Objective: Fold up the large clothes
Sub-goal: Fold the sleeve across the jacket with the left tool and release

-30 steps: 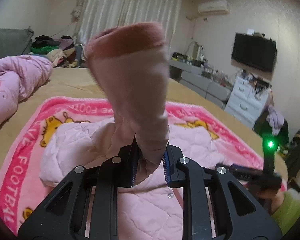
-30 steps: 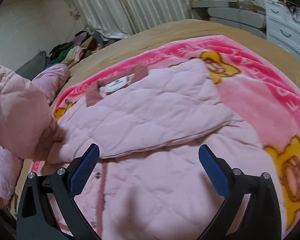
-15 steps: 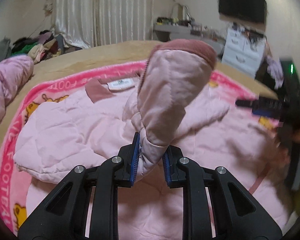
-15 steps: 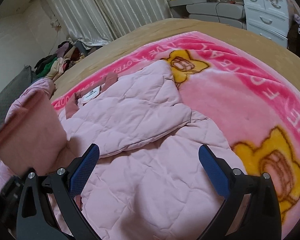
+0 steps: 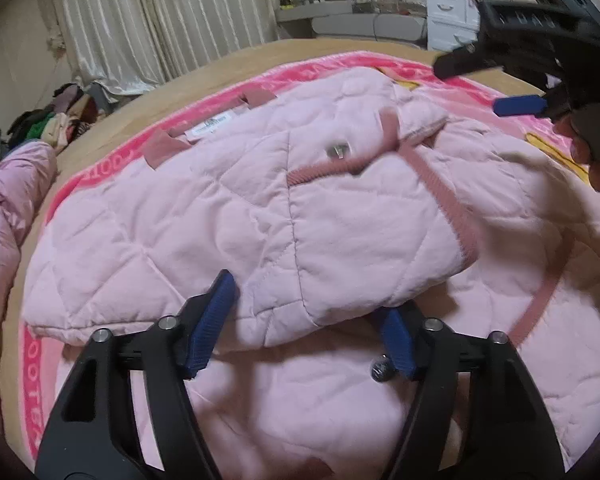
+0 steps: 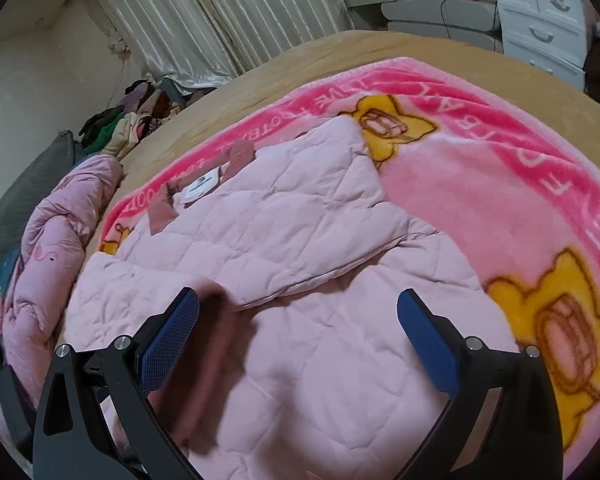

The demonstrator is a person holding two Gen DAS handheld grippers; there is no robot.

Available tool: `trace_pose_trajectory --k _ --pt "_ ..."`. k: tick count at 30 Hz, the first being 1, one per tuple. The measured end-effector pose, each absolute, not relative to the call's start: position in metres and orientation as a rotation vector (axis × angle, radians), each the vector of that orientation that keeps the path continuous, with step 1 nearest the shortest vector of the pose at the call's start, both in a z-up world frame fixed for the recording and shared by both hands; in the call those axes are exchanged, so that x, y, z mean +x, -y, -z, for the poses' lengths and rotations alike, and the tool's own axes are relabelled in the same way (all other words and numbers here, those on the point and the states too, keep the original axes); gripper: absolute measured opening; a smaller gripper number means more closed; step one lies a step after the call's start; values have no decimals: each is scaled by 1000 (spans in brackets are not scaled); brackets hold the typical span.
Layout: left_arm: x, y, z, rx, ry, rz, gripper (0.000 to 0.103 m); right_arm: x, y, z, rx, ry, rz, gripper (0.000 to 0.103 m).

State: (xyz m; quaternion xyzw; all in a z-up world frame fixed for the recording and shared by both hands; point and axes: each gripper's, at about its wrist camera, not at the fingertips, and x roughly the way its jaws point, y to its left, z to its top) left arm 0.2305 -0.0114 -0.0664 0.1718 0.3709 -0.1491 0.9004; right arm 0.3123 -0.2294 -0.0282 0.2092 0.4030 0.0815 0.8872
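Quilted pink jacket (image 5: 260, 216) on the bed: soft, puffy, light; grab ribbed hem (image 5: 448, 196). Left gripper (image 5: 304, 332) jaws just opened, sleeve loose between; right gripper (image 6: 300, 336) wide, empty.

The jacket (image 5: 260, 216) in the middle of the frame is soft quilted cloth, matt pale pink, with darker ribbed knit trim (image 5: 444, 192) and a small shiny metal snap (image 5: 337, 149); under it the blanket (image 6: 480, 168) looks plush and fleecy, bright pink; the left gripper (image 5: 306, 330) at the lower edge is matt black plastic with textured blue pads (image 5: 208, 322) and dull metal rivets; the curtains (image 6: 228, 16) at the upper left have a satin sheen.
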Motion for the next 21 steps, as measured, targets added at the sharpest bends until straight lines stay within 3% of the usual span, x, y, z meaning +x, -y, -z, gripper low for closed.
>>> trace_pose_trajectory --k 3,8,18,21 --pt "226 11 60 358 -783 334 68 314 228 29 472 -852 -200 99" --pt "224 -15 25 229 -785 419 91 318 217 35 538 -890 -268 99" --pt "243 -107 -18 -2 -717 238 94 333 179 46 593 -930 -353 97" --pt "250 -131 -20 -60 -719 163 94 341 173 55 615 -953 -348 90"
